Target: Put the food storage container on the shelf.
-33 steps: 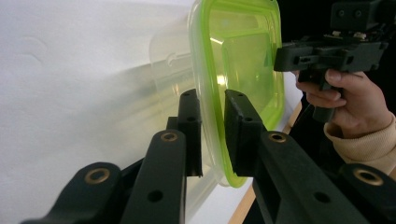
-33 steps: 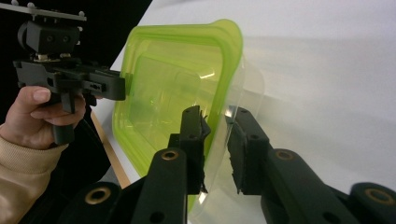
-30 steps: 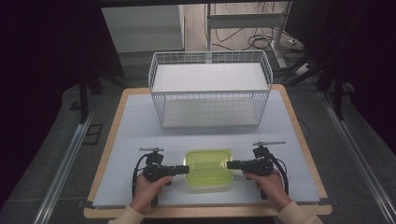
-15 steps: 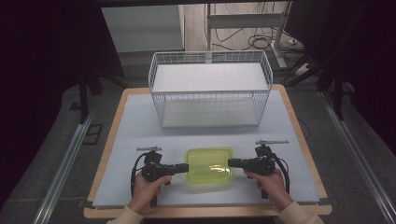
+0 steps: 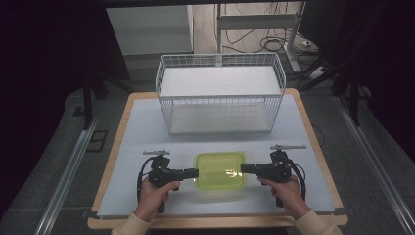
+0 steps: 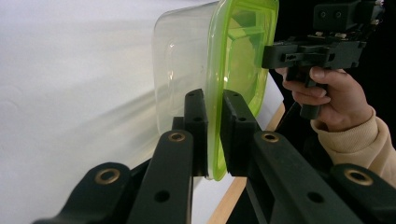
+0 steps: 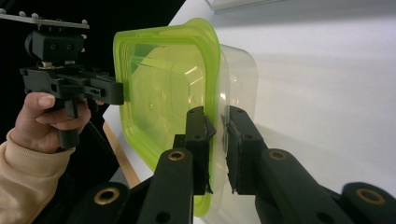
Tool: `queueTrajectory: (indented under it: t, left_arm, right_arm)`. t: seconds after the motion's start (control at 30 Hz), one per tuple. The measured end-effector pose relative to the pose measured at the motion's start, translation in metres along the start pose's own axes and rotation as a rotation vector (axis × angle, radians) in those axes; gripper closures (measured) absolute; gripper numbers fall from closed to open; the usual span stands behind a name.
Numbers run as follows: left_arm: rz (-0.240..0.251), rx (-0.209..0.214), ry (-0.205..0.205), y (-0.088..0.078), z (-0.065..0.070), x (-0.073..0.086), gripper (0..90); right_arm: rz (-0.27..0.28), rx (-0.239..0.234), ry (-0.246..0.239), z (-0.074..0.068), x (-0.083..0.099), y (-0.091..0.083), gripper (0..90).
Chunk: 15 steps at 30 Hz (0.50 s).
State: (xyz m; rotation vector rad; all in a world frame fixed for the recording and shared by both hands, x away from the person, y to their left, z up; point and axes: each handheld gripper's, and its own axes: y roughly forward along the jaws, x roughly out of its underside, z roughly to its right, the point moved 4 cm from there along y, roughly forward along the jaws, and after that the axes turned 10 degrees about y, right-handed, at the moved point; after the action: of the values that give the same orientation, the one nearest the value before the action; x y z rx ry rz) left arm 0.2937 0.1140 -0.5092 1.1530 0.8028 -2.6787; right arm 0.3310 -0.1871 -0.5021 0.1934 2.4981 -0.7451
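The left gripper [image 6: 212,135] pinches the left rim of the box [image 5: 220,170], one jaw on the green lid [image 6: 243,56] and one under the rim against the clear tub [image 6: 180,60]; the right gripper [image 7: 215,149] is pressed onto the opposite rim the same way. The box sits at the near middle of the worktop [image 5: 142,127], between the two hands, with the wire basket [image 5: 220,95] well apart at the far side, so I judge both grasps done and the lift and carry still to come, perhaps to the basket. The high view gives the layout: the left gripper [image 5: 188,173] and right gripper [image 5: 247,169] meeting the box from either side, level, and the basket's two tiers bare. It cannot show jaw contact. The gripper views do: each rim sits between the pads, the lid looks seated on the tub, and each shows the other hand [image 6: 327,93] [image 7: 46,121] holding its gripper at the far rim
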Motion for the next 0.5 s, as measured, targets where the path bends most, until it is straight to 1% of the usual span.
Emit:
queueTrajectory:
  t: [0.13,0.27,0.3,0.4,0.43,0.5]
  left_arm:
    - [0.002,0.004,0.012,0.000,0.001,-0.006,82.7]
    - [0.013,0.006,0.013,0.000,0.003,-0.014,82.8]
    - [0.012,0.007,0.019,-0.001,0.003,-0.015,82.8]
    - [0.023,0.006,0.021,-0.002,0.004,-0.022,82.8]
    - [0.027,0.007,0.029,-0.004,0.005,-0.028,82.8]
    - [0.029,0.006,0.032,-0.005,0.006,-0.030,82.8]
  right_arm:
    - [0.011,0.002,-0.008,-0.003,-0.004,-0.004,80.2]
    - [0.020,0.008,-0.014,-0.007,-0.010,-0.008,80.3]
    - [0.023,0.008,-0.018,-0.008,-0.012,-0.009,80.2]
    - [0.030,0.008,-0.026,-0.012,-0.018,-0.011,80.3]
    - [0.034,0.010,-0.032,-0.015,-0.023,-0.013,80.3]
    - [0.039,0.009,-0.035,-0.016,-0.025,-0.014,80.3]
